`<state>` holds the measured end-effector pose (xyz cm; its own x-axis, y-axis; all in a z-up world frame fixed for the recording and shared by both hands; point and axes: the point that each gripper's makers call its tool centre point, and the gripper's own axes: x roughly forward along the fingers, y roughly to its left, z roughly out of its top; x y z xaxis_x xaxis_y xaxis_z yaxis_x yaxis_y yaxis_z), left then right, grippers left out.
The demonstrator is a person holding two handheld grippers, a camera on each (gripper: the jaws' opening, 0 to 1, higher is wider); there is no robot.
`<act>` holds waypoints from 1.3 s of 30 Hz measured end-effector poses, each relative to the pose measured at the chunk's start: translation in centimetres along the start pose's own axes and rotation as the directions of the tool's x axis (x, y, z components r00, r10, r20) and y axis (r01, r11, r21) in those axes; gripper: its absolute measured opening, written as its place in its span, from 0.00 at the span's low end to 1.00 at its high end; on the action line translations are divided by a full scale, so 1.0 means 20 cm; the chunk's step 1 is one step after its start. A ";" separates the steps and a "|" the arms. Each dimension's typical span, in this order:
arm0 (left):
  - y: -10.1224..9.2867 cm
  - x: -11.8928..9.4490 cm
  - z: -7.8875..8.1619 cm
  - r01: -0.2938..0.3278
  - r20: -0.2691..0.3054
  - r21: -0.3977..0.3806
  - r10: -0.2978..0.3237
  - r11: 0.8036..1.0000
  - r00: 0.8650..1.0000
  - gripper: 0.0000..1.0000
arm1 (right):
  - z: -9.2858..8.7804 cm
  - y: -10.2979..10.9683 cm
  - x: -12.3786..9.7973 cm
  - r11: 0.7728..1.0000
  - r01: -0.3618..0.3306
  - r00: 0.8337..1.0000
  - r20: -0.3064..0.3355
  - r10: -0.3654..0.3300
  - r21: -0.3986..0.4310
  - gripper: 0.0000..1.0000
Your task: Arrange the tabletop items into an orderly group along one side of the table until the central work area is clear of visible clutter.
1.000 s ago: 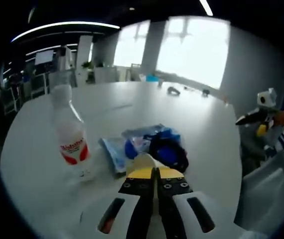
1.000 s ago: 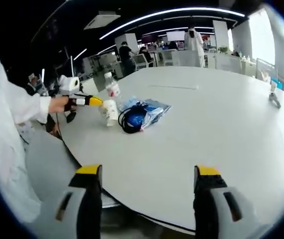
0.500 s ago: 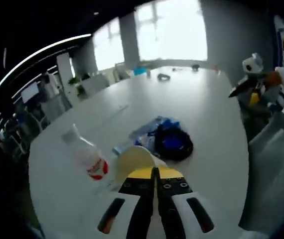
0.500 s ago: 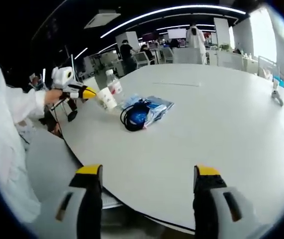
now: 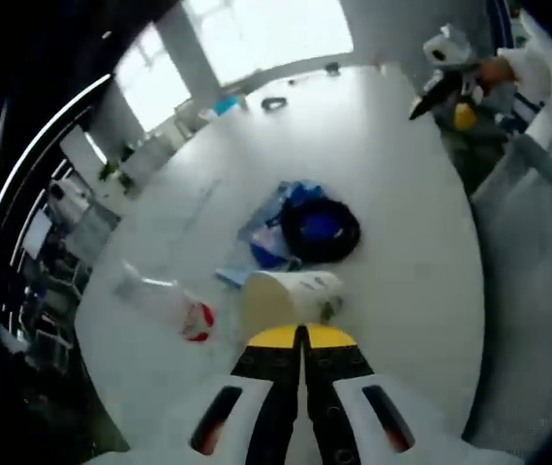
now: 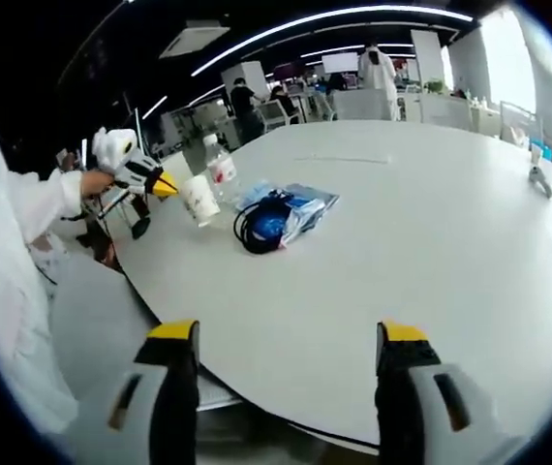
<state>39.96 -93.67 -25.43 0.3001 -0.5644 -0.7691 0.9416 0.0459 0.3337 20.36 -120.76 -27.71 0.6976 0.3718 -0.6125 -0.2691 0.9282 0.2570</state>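
Large office room with ceiling light strips and bright windows; white round desk (image 6: 431, 252) across most of the right gripper view, and across the middle of the left gripper view (image 5: 392, 165).

Left tool (image 5: 303, 336) at the bottom centre of the left gripper view, yellow tips pressed together on the rim of a white paper cup (image 5: 291, 296). Cup lifted and tilted, its open mouth turned to the left of the frame. Same left tool (image 6: 165, 186) at the upper left of the right gripper view, held by a hand from a white sleeve, with the paper cup (image 6: 199, 200) just right of its yellow tip and above the desk edge.

Clear plastic bottle (image 5: 165, 298) with a red label at the lower left of the left gripper view; upright just behind the cup in the right gripper view (image 6: 221, 167). Black coiled cable (image 5: 321, 230) on a blue packet (image 5: 266, 237) at the centre of the left gripper view, just above the cup. Cable (image 6: 261, 225) and packet (image 6: 305, 208) left of centre in the right gripper view, near the bottle.

Right tool (image 6: 286, 334) at the bottom of the right gripper view, jaws spread wide, nothing between them, over the near desk edge. Right tool (image 5: 450, 82) also at the upper right of the left gripper view, well apart from the items.

Small dark objects (image 5: 274, 102) at the far edge of the desk, too small to tell.
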 end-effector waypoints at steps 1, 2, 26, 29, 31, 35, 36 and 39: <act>0.00 0.00 -0.01 -0.003 -0.022 0.028 0.004 1.000 1.000 0.00 | 0.00 0.00 0.00 1.000 -0.001 1.000 -0.002 0.001 0.002 0.73; 0.00 0.00 -0.02 -0.002 -0.043 0.053 0.004 0.999 0.999 0.00 | -0.01 0.00 0.01 1.000 -0.001 1.000 -0.003 0.001 0.003 0.73; -0.11 0.08 -0.09 0.079 -0.235 0.392 0.017 0.917 0.972 0.00 | -0.06 0.04 0.05 0.999 -0.026 0.999 -0.020 0.027 0.033 0.73; -0.14 0.08 -0.08 0.080 -0.209 0.371 -0.001 0.925 0.978 0.00 | -0.06 0.03 0.04 0.999 -0.024 1.000 -0.018 0.025 0.036 0.73; -0.16 0.07 -0.06 0.084 -0.192 0.346 -0.017 0.935 0.981 0.00 | -0.06 0.03 0.04 0.999 -0.024 1.000 -0.018 0.024 0.035 0.73; -0.16 0.07 -0.06 0.076 -0.187 0.334 -0.012 0.940 0.982 0.00 | -0.05 0.02 0.04 0.999 -0.019 1.000 -0.014 0.020 0.038 0.73; -0.17 0.07 -0.07 0.076 -0.184 0.327 -0.016 0.942 0.983 0.00 | -0.05 0.02 0.04 0.999 -0.018 1.000 -0.012 0.019 0.041 0.73; -0.19 0.06 -0.06 0.078 -0.177 0.317 -0.022 0.945 0.984 0.00 | -0.05 0.02 0.04 0.999 -0.017 1.000 -0.010 0.018 0.046 0.73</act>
<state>37.04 -93.51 -28.35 0.3017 -0.4101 -0.8607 0.8648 -0.2622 0.4281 20.07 -120.13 -28.86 0.6856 0.3885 -0.6156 -0.2505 0.9200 0.3015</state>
